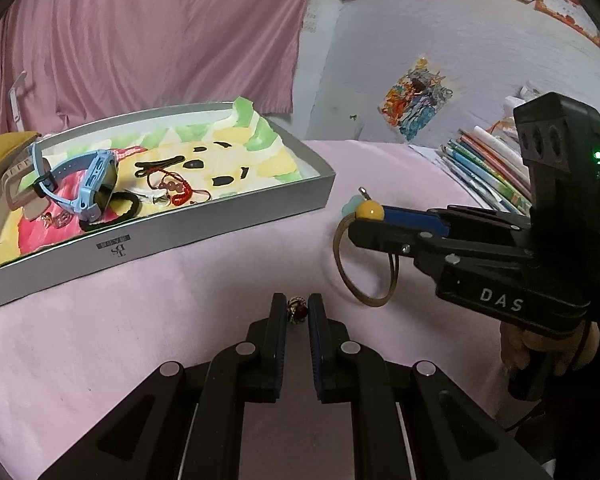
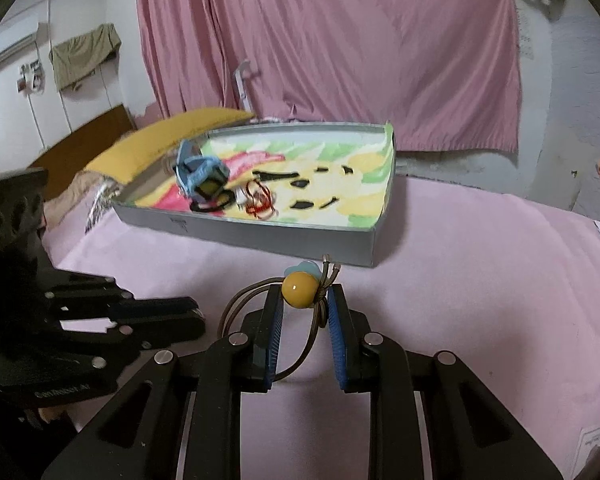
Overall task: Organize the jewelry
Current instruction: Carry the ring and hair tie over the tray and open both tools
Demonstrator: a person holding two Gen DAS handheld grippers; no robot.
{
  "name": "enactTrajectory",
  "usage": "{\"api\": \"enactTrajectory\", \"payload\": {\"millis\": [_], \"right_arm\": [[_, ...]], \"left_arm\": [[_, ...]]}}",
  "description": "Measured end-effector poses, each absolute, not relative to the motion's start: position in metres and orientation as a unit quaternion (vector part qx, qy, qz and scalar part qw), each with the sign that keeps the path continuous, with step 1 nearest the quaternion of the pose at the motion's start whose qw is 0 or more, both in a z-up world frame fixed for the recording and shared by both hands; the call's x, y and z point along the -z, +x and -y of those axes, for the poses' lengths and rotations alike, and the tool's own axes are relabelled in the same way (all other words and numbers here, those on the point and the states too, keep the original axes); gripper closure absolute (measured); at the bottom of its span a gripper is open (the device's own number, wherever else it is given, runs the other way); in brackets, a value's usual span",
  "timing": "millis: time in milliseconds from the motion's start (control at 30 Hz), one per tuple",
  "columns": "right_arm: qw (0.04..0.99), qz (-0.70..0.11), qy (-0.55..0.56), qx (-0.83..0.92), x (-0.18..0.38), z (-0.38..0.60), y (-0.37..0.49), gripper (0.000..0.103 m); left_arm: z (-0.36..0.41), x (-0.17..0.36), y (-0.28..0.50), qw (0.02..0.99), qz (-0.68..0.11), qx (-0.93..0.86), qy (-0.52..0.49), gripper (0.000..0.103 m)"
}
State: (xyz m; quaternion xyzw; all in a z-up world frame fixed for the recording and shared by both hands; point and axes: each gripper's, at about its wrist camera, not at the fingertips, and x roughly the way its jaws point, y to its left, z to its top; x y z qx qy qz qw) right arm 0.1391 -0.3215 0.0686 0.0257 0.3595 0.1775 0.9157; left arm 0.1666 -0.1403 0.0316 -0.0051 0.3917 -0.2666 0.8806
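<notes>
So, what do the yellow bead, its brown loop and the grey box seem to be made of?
Yellow bead: probably glossy plastic or resin; a bright highlight sits on it.
Brown loop: looks like thin elastic cord, matte; it hangs in a limp curve from the right tool.
Grey box: likely cardboard with a smooth, slightly silvery finish; thin straight walls, printed logo.

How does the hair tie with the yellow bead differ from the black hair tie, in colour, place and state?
The hair tie with the yellow bead has a thin brown cord and a bead; the black hair tie is plain and looks thicker. The beaded one is in the right gripper, outside the grey box; the black one lies inside the box, partly under the blue watch. Both are closed loops.
</notes>
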Motion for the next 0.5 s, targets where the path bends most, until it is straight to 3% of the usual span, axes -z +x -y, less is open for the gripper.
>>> {"api": "enactTrajectory", "payload": {"millis": [500], "right_arm": [[0.935,-0.308,0.043,-0.169,-0.094,0.322,0.133,0.083]], "left_arm": [[0.124,-0.060,0.171,0.901,-0.337,0.272,-0.032,0.093]]}}
